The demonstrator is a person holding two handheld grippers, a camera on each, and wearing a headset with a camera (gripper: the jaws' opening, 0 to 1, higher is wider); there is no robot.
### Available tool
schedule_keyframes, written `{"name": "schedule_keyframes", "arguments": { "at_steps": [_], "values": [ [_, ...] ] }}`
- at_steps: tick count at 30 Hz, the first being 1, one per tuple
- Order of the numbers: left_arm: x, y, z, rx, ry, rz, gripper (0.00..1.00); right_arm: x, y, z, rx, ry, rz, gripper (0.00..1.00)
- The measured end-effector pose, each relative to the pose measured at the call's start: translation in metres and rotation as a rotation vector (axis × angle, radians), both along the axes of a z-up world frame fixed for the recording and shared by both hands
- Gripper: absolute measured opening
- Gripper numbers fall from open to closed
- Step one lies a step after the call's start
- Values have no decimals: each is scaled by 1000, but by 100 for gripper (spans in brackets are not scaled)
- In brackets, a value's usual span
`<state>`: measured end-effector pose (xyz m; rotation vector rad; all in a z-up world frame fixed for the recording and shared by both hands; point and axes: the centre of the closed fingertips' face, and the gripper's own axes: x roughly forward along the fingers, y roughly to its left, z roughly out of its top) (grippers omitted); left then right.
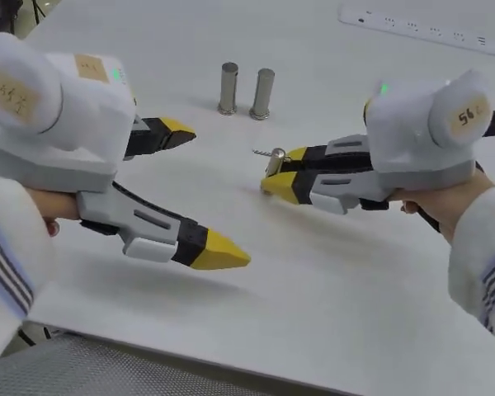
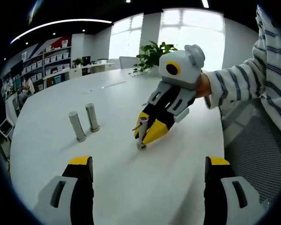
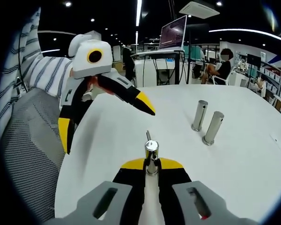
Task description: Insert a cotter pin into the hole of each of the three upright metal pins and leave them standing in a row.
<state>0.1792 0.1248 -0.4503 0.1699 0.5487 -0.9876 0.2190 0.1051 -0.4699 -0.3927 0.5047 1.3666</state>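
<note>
Right gripper view: we see the right gripper (image 3: 152,165) with its yellow-tipped jaws drawn in close on a metal pin (image 3: 151,151), one pad on each side of the polished, round shaft. A thin wire cotter pin (image 3: 148,135) sticks out near the pin's top. In the left gripper view this same pin stands roughly upright with its foot at the white table (image 2: 122,187), pinched between the right gripper's black and yellow jaws.

The left gripper (image 2: 147,163) has its jaws spread wide and grips nothing. Its two wedge-shaped yellow tips sit far apart over bare tabletop. From the head view we see it to the left of the held pin, well apart from it, its grey and white plastic body held in a hand with a striped sleeve (image 1: 4,264).

Further out stand the other two pins, the nearer free pin (image 3: 212,127) and the farther free pin (image 3: 199,115). Both are plain, smooth steel cylinders with flared feet, upright and just beside each other. The table is matte and smooth. A white power strip (image 1: 421,29) lies at its far edge.
</note>
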Motion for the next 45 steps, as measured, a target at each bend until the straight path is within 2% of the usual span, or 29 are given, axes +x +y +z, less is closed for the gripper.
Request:
{"name": "schedule_keyframes", "arguments": {
  "at_steps": [7, 15, 23, 27, 31, 34, 36, 40, 43, 45],
  "values": [
    [3, 3, 1, -8, -2, 15, 99, 5, 4, -4, -17, 2, 1, 4],
    [2, -1, 1, -10, 8, 18, 99, 6, 8, -5, -20, 13, 0, 4],
    [2, 0, 1, -13, 11, 19, 99, 8, 8, -6, -31, -6, -4, 4],
    [3, -1, 2, -14, 10, 22, 99, 8, 9, -5, -28, -1, -10, 5],
    [4, -1, 5, -19, 7, 24, 99, 8, 9, 4, 1, -9, -20, 15],
    [5, -1, 7, -19, 4, 24, 99, 6, 5, 13, 11, -14, -25, 19],
    [6, -1, 9, -22, 1, 25, 99, 8, 0, 16, 14, -15, -34, 24],
    [8, -1, 14, -36, -5, 31, 99, 5, -14, 26, 19, -21, -64, 41],
    [10, -1, 19, -46, -8, 36, 99, 6, -25, 31, 17, -12, -102, 44],
    [10, -1, 22, -46, -12, 38, 99, 7, -37, 35, 22, -11, -152, 47]
  ]
}}
